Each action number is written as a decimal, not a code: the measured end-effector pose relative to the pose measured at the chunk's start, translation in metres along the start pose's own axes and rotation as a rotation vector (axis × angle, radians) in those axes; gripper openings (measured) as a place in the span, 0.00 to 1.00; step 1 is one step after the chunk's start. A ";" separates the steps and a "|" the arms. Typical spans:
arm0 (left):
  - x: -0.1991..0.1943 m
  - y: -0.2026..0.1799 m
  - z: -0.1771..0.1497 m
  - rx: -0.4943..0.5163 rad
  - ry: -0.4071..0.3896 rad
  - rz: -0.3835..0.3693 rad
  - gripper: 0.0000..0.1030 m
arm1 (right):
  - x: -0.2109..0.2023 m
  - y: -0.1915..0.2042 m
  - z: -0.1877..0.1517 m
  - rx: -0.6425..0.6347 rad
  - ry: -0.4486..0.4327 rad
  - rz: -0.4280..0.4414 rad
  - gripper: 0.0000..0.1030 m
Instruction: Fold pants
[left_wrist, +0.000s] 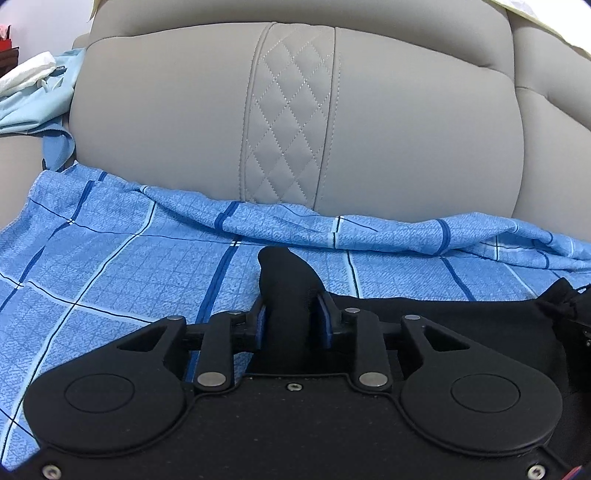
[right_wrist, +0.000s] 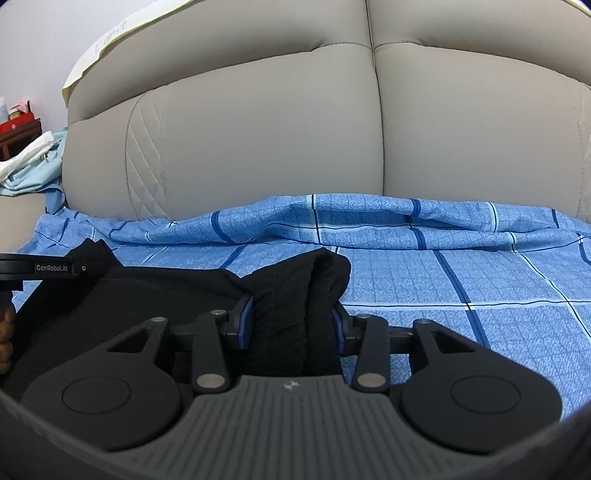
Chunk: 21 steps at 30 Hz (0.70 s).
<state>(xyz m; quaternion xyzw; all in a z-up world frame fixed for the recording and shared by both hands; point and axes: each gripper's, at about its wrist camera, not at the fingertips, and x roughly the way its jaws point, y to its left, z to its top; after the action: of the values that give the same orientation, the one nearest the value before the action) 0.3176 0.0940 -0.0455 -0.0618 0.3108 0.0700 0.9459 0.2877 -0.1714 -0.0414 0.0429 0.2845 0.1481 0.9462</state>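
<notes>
Your left gripper (left_wrist: 291, 317) and right gripper (right_wrist: 291, 321) are each pinching a bunched fold of the black fabric pants (right_wrist: 155, 295), which are lying on the blue checked bedsheet (left_wrist: 110, 266); at twelve o'clock the beige padded leather headboard (left_wrist: 184, 110) is rising.

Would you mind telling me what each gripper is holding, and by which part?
Both hold the black pants: the left gripper pinches a bunched edge, the right gripper a thicker gathered fold. Which garment part, I cannot tell.

Matt black knit cloth is seen in the pants (right_wrist: 291, 295); woven checked cotton in the sheet (left_wrist: 110, 266); smooth stitched leather in the sofa (right_wrist: 258, 147).
</notes>
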 end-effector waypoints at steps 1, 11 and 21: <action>0.001 -0.001 0.000 0.003 0.004 0.005 0.29 | 0.001 -0.001 0.000 0.006 0.004 -0.001 0.51; -0.027 0.001 -0.001 0.010 0.020 0.021 0.61 | -0.035 -0.009 -0.006 0.074 0.001 -0.040 0.83; -0.111 0.004 -0.037 0.094 -0.005 -0.010 0.72 | -0.104 0.000 -0.030 0.012 -0.054 -0.125 0.93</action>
<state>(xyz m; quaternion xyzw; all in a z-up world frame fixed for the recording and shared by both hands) 0.2066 0.0820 -0.0092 -0.0187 0.3112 0.0508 0.9488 0.1887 -0.2035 -0.0117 0.0346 0.2619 0.0860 0.9606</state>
